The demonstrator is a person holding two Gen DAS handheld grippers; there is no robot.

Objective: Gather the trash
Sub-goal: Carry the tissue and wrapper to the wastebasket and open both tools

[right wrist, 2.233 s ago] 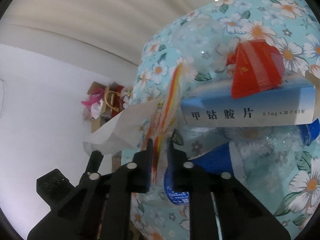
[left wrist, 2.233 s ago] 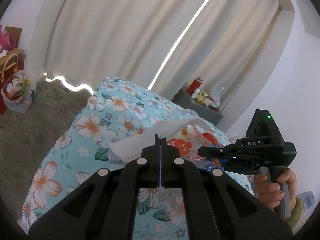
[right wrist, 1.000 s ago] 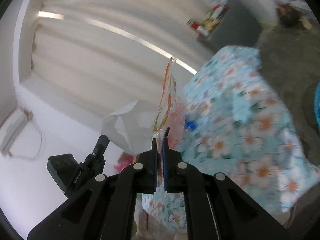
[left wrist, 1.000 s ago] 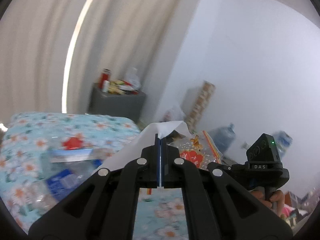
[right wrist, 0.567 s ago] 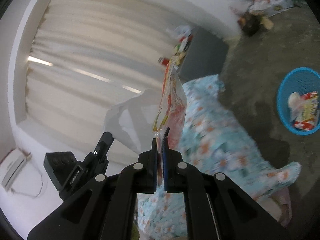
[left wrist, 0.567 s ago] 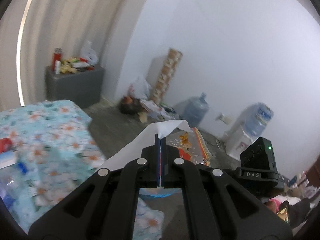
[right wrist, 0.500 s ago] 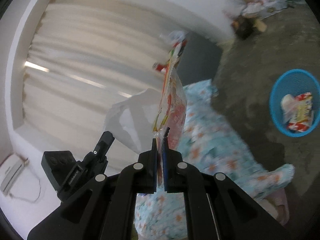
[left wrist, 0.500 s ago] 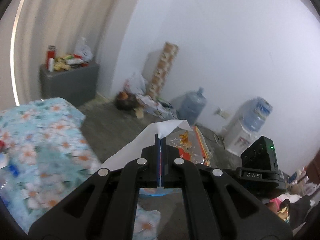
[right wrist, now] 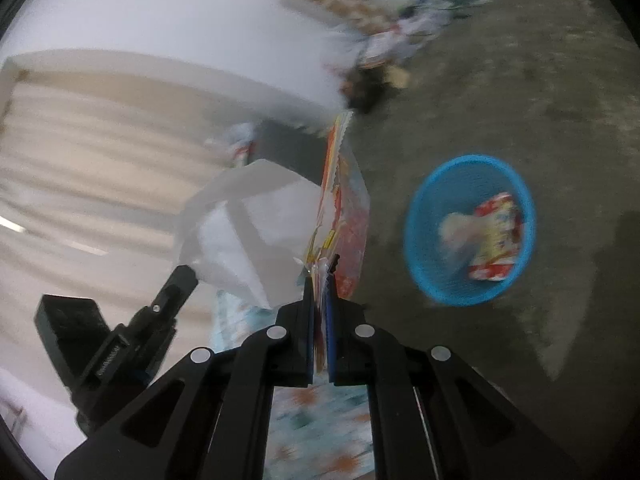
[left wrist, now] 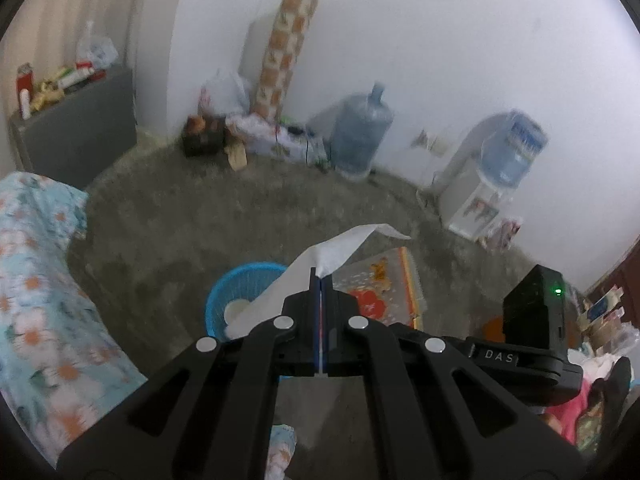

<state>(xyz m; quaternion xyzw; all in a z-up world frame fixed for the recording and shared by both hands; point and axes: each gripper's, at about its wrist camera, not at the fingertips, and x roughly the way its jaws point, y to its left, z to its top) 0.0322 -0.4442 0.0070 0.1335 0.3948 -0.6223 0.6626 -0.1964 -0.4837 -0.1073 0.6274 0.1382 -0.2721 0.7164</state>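
Note:
My left gripper (left wrist: 321, 280) is shut on a white paper sheet (left wrist: 320, 254); the sheet (right wrist: 248, 232) also shows in the right wrist view. My right gripper (right wrist: 319, 276) is shut on a clear snack wrapper with red and orange print (right wrist: 344, 216), seen also in the left wrist view (left wrist: 380, 292). A blue plastic basket (right wrist: 416, 240) stands on the grey floor below and ahead, with a red and yellow wrapper (right wrist: 496, 240) and pale trash inside. In the left wrist view the basket (left wrist: 216, 300) is partly hidden behind the paper.
A bed with a floral blue cover (left wrist: 36, 280) is at the left. A grey cabinet (left wrist: 76, 128) with bottles, a water jug (left wrist: 360, 132), a water dispenser (left wrist: 492, 184) and a tall patterned box (left wrist: 284, 48) stand along the white wall.
Both grippers have swung away from the bed toward the floor, carrying the paper and the wrapper. The blue basket is now closer and lower in both views.

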